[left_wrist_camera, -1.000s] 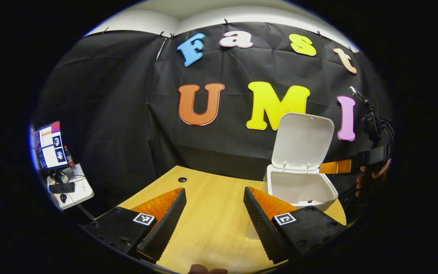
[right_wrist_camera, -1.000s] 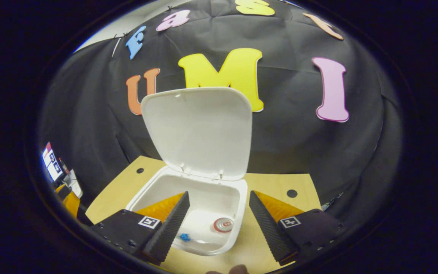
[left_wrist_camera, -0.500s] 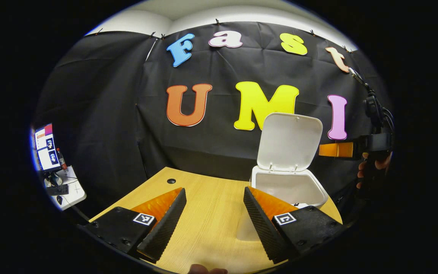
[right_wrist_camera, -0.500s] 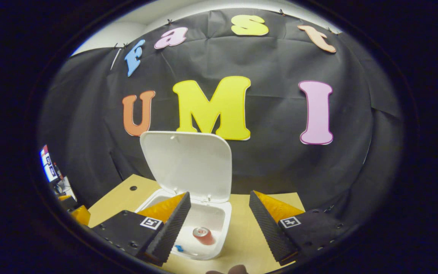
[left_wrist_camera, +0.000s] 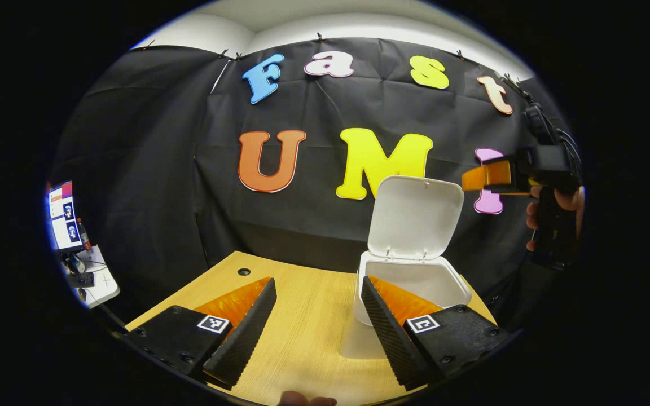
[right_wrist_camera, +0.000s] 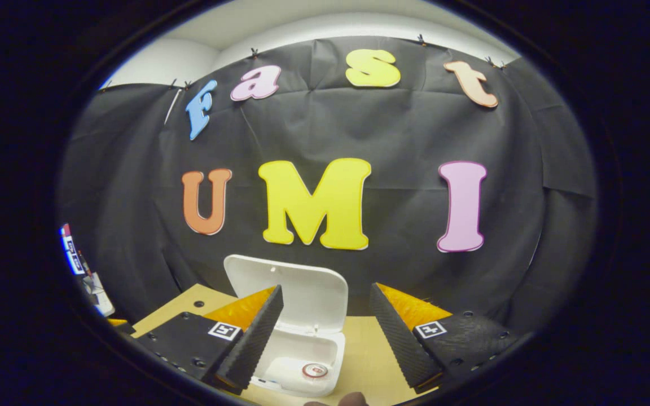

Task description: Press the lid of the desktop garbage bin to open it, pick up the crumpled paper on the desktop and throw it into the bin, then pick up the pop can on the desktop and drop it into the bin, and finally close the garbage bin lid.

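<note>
The bin (left_wrist_camera: 412, 282) stands on the wooden table (left_wrist_camera: 308, 338), white, its lid (left_wrist_camera: 415, 217) upright and hinged at the rim's far side. The left gripper (left_wrist_camera: 318, 332) hangs over the table just nearer than the bin, fingers spread wide with bare wood between them; its right-hand finger overlaps the bin's near wall. Above and to the right of the lid, the right gripper (left_wrist_camera: 486, 176) is held in a hand (left_wrist_camera: 556, 217), pointing toward the lid's top edge. Far left of the bin, past the table's edge, a monitor (left_wrist_camera: 65, 217) glows above a small white desk (left_wrist_camera: 96, 279).
</note>
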Action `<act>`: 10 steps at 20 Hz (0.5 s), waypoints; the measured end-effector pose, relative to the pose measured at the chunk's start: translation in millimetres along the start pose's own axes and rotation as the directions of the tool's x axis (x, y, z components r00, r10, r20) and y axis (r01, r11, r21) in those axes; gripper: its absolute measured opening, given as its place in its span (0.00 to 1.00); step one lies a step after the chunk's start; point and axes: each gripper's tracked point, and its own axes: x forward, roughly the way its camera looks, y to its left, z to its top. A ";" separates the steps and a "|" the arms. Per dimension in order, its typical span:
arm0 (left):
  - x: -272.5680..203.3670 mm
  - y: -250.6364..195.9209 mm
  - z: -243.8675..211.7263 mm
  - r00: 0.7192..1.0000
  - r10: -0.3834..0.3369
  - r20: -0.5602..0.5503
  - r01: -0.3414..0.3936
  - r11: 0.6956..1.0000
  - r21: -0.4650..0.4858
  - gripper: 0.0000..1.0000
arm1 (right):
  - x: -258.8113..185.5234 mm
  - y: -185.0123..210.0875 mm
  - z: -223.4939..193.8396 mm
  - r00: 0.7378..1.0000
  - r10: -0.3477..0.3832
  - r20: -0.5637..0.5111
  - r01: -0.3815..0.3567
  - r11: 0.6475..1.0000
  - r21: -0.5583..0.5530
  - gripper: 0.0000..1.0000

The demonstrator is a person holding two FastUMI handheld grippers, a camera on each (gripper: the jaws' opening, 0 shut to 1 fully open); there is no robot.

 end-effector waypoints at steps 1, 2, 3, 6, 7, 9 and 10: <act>-0.5 0.3 1.3 1.000 -0.001 0.003 0.001 1.000 -0.001 0.98 | 1.4 3.4 10.3 1.000 0.002 0.017 -0.002 1.000 -0.002 0.96; -0.8 1.5 3.1 1.000 -0.001 0.008 0.001 1.000 -0.001 0.98 | 3.1 7.6 18.5 1.000 0.004 0.031 -0.004 1.000 0.000 0.96; -0.4 2.0 4.1 1.000 0.000 0.011 0.000 1.000 -0.001 0.98 | 6.0 10.8 26.4 0.999 0.003 0.041 -0.003 1.000 -0.001 0.96; -3.2 8.3 8.8 1.000 0.011 0.021 -0.011 1.000 0.000 0.98 | 25.2 20.6 44.9 0.998 -0.003 0.068 0.003 1.000 0.001 0.95; -4.1 11.2 10.5 1.000 0.017 0.022 -0.017 1.000 0.000 0.98 | 32.0 24.0 47.7 0.998 -0.007 0.068 0.007 1.000 -0.001 0.95; -4.7 16.4 12.0 0.999 0.029 0.027 -0.029 1.000 -0.001 0.98 | 50.2 31.7 44.8 0.999 -0.017 0.035 0.017 1.000 0.013 0.93; -5.1 17.5 11.9 0.999 0.035 0.027 -0.035 0.999 -0.001 0.98 | 57.7 36.3 40.8 1.000 -0.020 0.010 0.020 0.999 0.035 0.95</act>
